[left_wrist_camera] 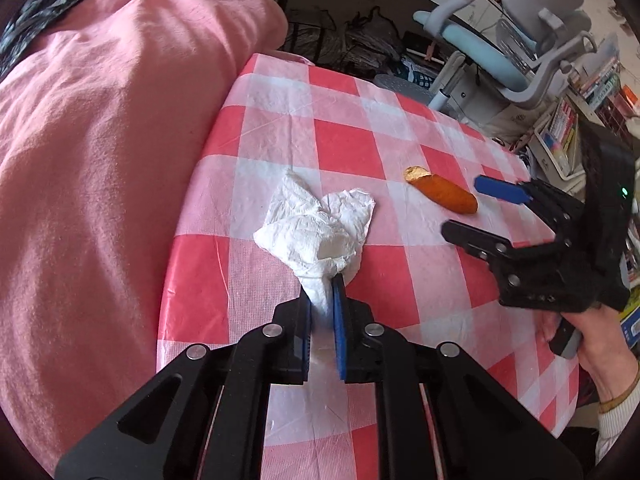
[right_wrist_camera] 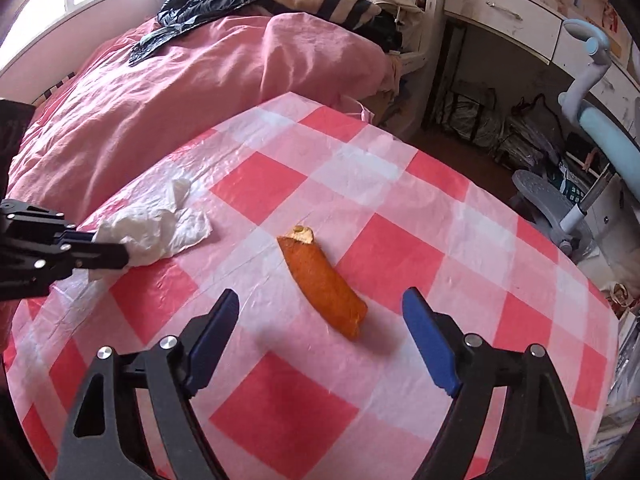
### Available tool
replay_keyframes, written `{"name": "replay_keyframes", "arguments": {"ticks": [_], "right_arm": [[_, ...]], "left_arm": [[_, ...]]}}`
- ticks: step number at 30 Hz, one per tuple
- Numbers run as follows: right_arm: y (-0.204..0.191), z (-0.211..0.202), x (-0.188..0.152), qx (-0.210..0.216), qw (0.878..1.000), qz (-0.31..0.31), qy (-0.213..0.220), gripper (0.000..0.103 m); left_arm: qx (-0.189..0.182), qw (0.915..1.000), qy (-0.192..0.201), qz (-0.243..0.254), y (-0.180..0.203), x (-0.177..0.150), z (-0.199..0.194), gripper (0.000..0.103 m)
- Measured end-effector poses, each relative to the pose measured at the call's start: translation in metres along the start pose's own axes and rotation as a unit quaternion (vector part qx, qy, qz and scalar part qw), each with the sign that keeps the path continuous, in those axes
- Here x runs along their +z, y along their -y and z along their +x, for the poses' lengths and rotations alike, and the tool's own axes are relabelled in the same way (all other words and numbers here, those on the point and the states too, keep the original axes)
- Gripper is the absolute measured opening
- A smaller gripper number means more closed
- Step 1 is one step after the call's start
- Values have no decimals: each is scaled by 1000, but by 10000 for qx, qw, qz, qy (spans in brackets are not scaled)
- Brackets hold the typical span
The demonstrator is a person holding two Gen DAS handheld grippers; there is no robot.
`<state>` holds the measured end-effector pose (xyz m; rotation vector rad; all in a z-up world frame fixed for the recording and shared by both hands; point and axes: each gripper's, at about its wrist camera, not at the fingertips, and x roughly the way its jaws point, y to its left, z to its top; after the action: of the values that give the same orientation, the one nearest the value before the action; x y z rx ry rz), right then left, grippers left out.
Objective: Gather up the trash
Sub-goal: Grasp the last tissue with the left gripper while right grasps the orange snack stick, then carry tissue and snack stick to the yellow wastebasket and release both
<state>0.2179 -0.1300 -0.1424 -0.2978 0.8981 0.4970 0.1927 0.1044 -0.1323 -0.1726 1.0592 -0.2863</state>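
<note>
We see, at far left, a rumpled pink cotton bed cover [left_wrist_camera: 100,128] lying against the edge of a table spread with a red, pink and white checked plastic cloth [left_wrist_camera: 344,148]. Next to the right, the left gripper [left_wrist_camera: 322,300], black with blue pads, is closed on the twisted tail of a crumpled white paper tissue [left_wrist_camera: 316,232]; the rest of the tissue fans out on the cloth beyond the fingertips. To the right of the tissue, apart from it, lies an orange-brown piece of bread crust [left_wrist_camera: 444,194] with a pale torn end, flat on the cloth. In the right wrist view we find this crust [right_wrist_camera: 324,284] just ahead of the right gripper [right_wrist_camera: 320,312], whose jaws stand wide apart and hold nothing. Farther right, beyond the table edge, stands a grey and pale blue swivel chair [left_wrist_camera: 520,40].
</note>
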Motion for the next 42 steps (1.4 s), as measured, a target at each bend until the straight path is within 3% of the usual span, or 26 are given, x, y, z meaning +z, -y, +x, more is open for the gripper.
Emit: {"name": "replay_keyframes", "arguments": {"ticks": [3, 5, 7, 17, 27, 31, 37, 42], "right_arm": [[4, 3, -1, 123, 9998, 122, 36, 55], [4, -4, -6, 179, 9996, 197, 88, 29], [3, -10, -14, 230, 9994, 246, 69, 22], [-12, -91, -75, 388, 9986, 250, 250, 21], [-26, -147, -97, 378, 9972, 232, 596, 21], [-27, -163, -108, 364, 9967, 267, 669, 21], [1, -215, -157, 58, 9948, 588, 825, 21], [56, -268, -255, -633, 9857, 1386, 716, 21]], "left_arm": [[121, 9997, 114, 188, 6, 1, 1, 13], [253, 9990, 148, 342, 11, 1, 1, 13], [375, 9980, 165, 476, 17, 1, 0, 11], [813, 9857, 909, 1159, 67, -19, -56, 10], [983, 9699, 1408, 1724, 123, -53, -105, 10], [925, 9685, 1469, 1783, 136, -67, -118, 10], [77, 9711, 1396, 1934, 181, -89, -126, 10], [-1018, 9590, 1060, 2424, 273, -116, -107, 10]]}}
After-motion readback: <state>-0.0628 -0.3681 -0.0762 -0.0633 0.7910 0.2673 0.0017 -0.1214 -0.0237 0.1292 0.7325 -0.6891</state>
